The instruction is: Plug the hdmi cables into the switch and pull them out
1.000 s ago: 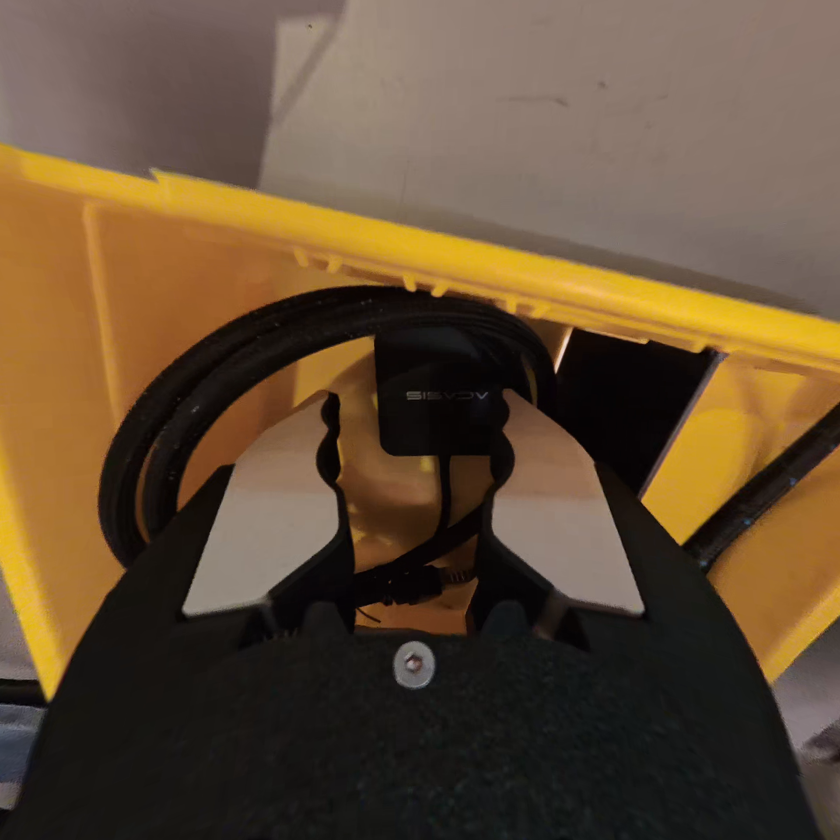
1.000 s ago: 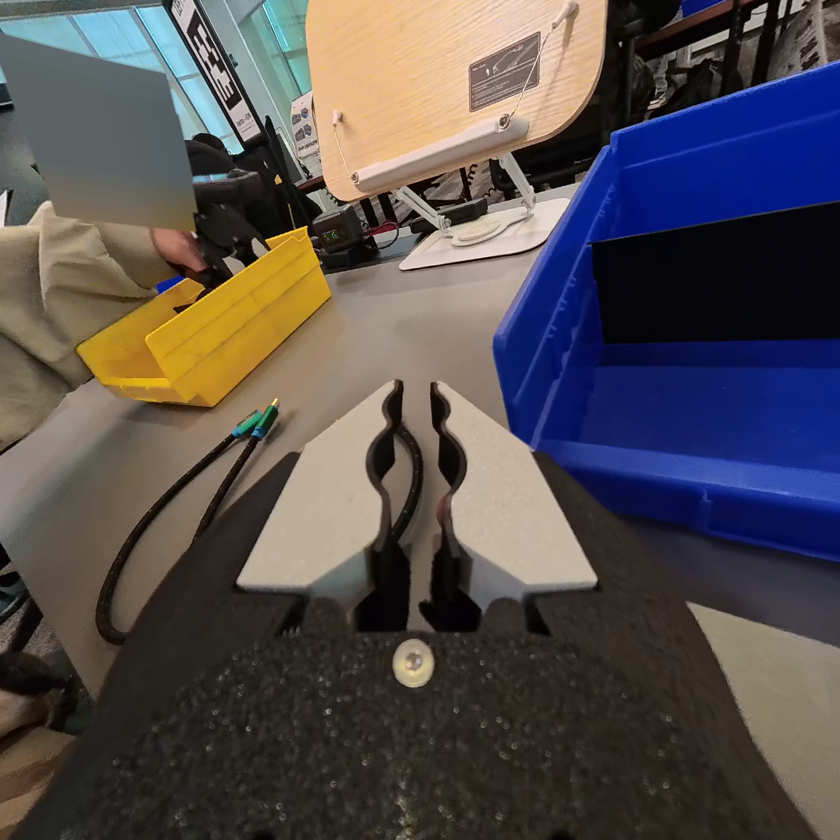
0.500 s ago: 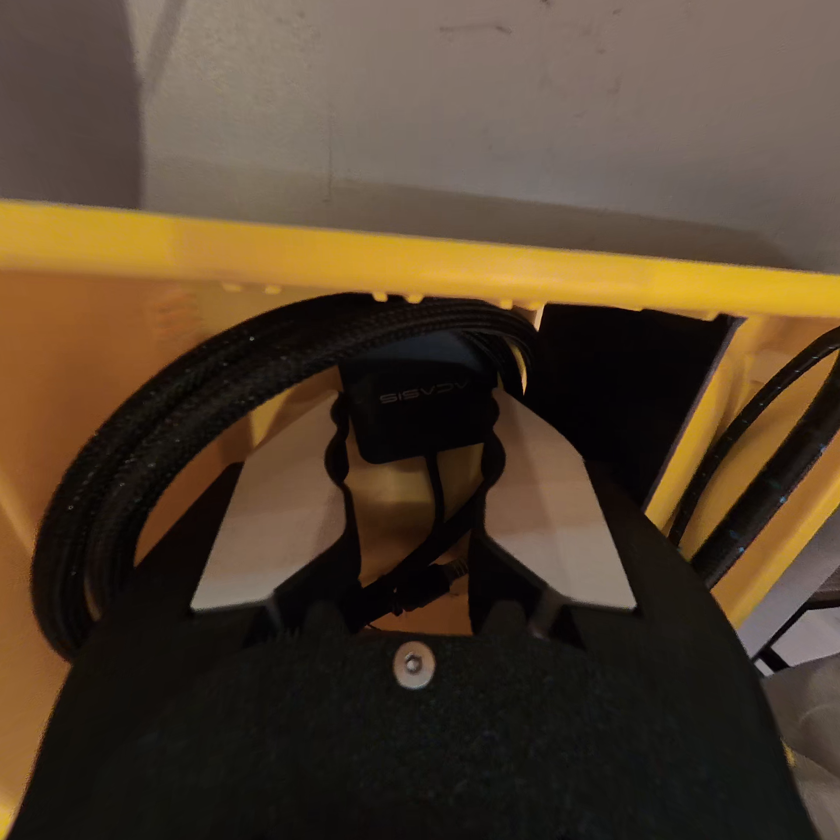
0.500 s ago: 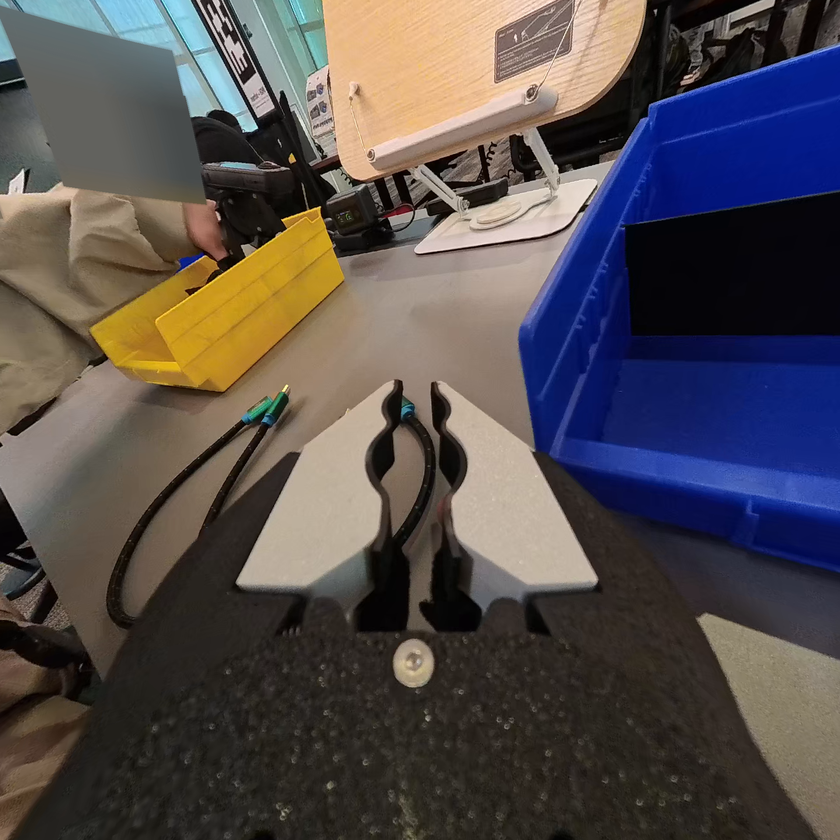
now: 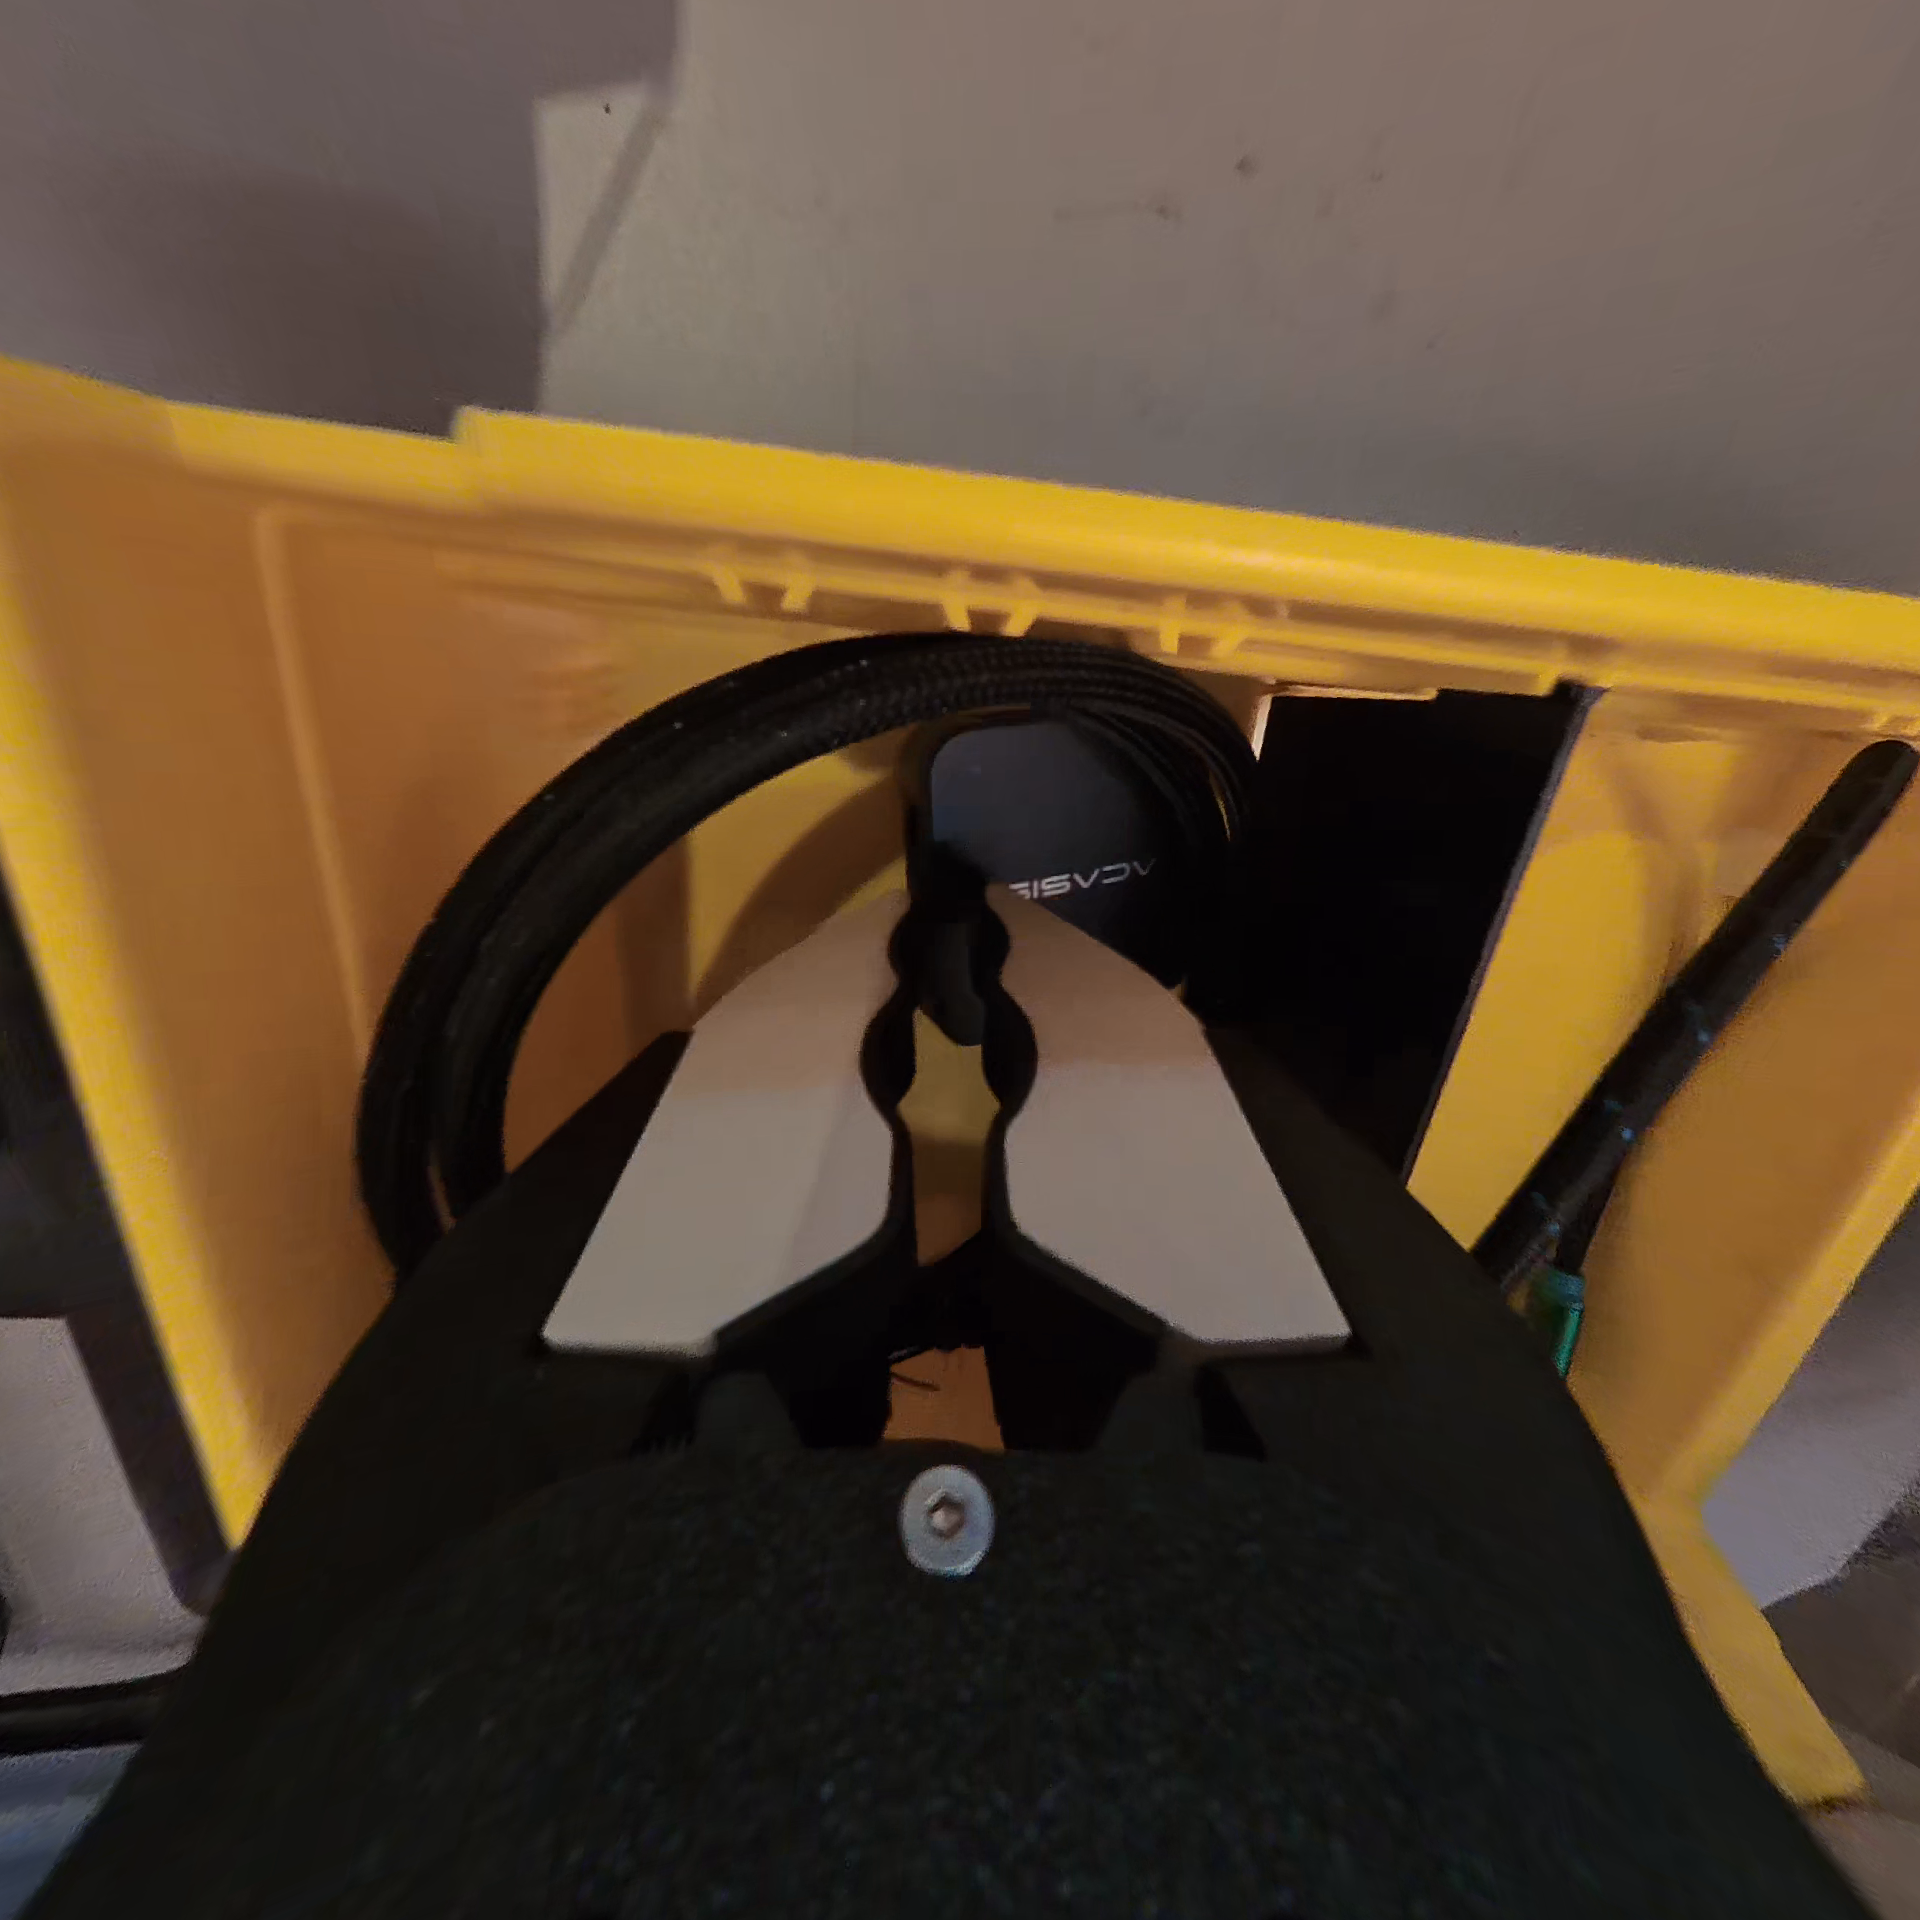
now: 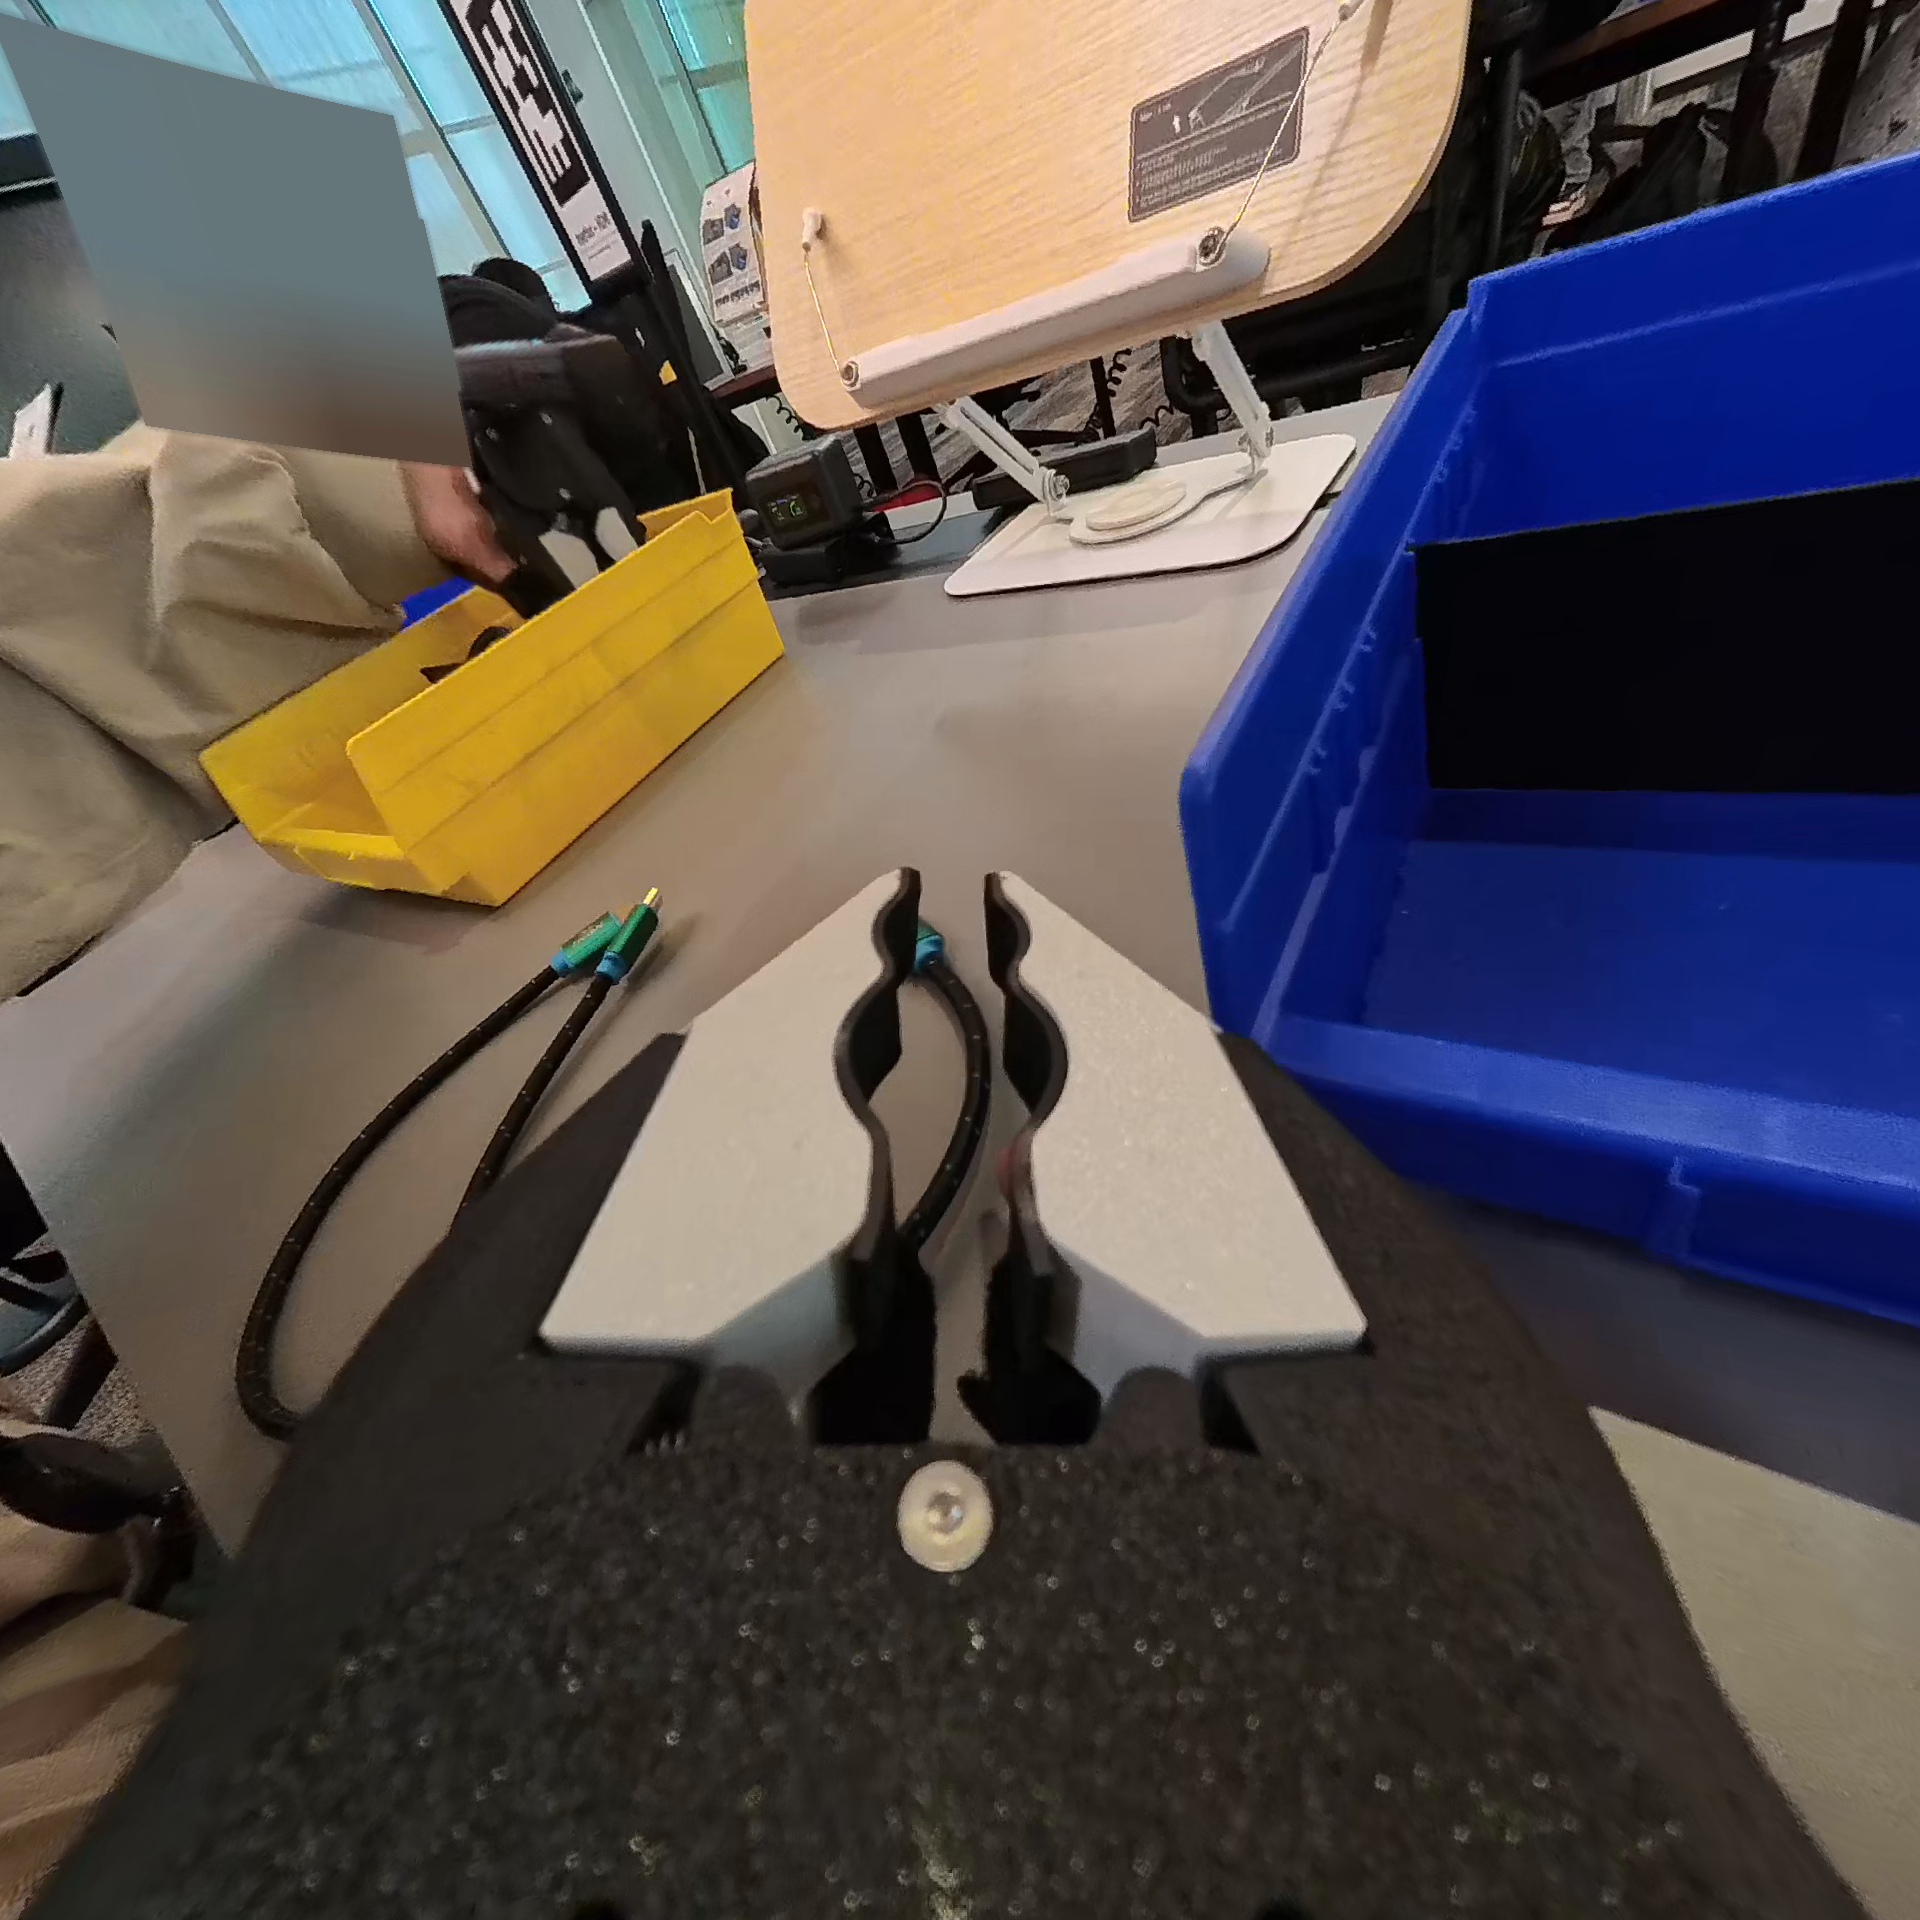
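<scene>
1. Inside, our left gripper reached into the yellow plastic bin, angled down towards its floor.
2. Its pale fingers were drawn close, clamped on a black part at the near left edge of the small black rounded switch box; the blur kept us from telling whether that part was the box's side or its thin lead.
3. The switch box sat tilted against the bin's far wall, tucked under a coiled black braided cable that arched over it, with a black divider panel just to its right.
4. Beyond the divider, another black braided cable with a green plug leaned in the next compartment.
5. Our right gripper hovered over the grey table beside a large blue plastic bin.
6. A narrow gap showed between its fingers, and a black braided HDMI cable with a teal plug ran along that gap; we could not tell whether it was gripped or merely lay beneath.
7. Two more teal-tipped braided cables lay side by side on the table to the left, near the yellow bin.
</scene>
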Tool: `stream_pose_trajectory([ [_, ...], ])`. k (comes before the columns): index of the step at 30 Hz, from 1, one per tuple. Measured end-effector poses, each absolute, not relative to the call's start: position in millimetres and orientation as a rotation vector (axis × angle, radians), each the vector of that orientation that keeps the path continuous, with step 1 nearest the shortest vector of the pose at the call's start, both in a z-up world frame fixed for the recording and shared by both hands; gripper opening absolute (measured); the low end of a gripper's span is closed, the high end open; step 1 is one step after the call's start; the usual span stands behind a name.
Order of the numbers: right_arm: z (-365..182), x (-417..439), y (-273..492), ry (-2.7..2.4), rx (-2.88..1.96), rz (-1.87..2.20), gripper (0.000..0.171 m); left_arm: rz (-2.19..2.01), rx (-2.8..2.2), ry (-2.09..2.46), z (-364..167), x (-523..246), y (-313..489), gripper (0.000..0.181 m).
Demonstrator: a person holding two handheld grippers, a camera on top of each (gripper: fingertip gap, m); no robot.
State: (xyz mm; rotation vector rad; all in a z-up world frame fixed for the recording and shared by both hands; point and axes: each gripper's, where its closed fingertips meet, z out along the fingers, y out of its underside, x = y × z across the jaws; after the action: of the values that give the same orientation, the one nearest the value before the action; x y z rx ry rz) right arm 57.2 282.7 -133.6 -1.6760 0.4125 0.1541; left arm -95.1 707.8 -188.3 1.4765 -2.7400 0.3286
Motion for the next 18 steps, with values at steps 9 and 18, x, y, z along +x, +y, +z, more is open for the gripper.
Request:
stream_pose_trajectory([
  [9, -127, 60, 279, 0.413, -1.655, 0.142, 0.011, 0.253, 1.399, -2.823, -172, -105, 697, 0.000],
  [18, -122, 56, 277, 0.391, -1.654, 0.140, 0.011, 0.251, 1.526, -2.828, -151, -114, 696, 0.002],
])
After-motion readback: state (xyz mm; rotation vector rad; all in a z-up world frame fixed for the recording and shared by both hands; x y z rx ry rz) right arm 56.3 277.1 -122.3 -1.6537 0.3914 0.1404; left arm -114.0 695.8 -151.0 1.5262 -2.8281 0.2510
